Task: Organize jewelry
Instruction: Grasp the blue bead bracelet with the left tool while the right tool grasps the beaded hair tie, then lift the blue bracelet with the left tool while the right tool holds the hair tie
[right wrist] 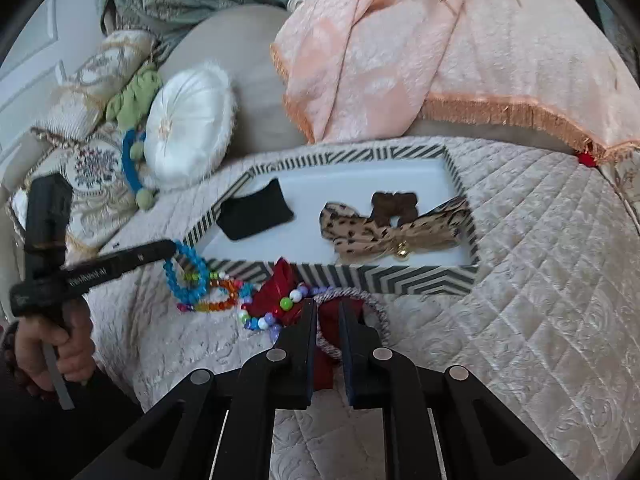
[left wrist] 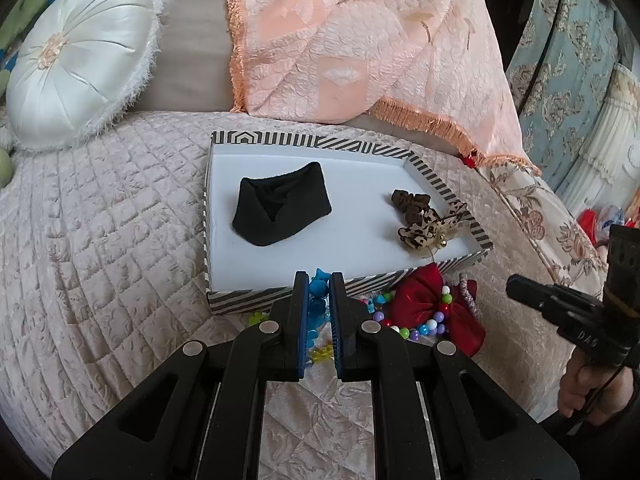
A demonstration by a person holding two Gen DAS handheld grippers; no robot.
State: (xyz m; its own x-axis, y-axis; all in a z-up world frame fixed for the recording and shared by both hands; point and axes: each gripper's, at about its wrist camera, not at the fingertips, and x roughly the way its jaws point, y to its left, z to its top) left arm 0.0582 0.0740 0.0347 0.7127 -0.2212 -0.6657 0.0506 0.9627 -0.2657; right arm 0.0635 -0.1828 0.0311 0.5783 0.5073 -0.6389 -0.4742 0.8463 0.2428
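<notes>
A striped box lid (left wrist: 248, 294) (right wrist: 400, 278) with a white floor lies on the quilted bed. In it lie a black cloth piece (left wrist: 280, 208) (right wrist: 256, 212), a brown scrunchie (left wrist: 410, 202) (right wrist: 394, 202) and a leopard-print bow (left wrist: 430, 230) (right wrist: 380, 232). In front of the box lies a pile: a blue bead bracelet (left wrist: 318, 296) (right wrist: 188, 274), an orange bead bracelet (right wrist: 222, 298), a multicolour bead string (left wrist: 428, 326) (right wrist: 272, 318) and a red bow (left wrist: 424, 300) (right wrist: 330, 320). My left gripper (left wrist: 319, 280) is shut on the blue bracelet. My right gripper (right wrist: 327, 308) is shut on the red bow.
A round white cushion (left wrist: 76, 60) (right wrist: 188, 128) sits at the back left. A peach fringed throw (left wrist: 360, 40) (right wrist: 460, 48) hangs behind the box. Embroidered pillows (right wrist: 92, 160) and a green toy (right wrist: 132, 96) lie at the far left.
</notes>
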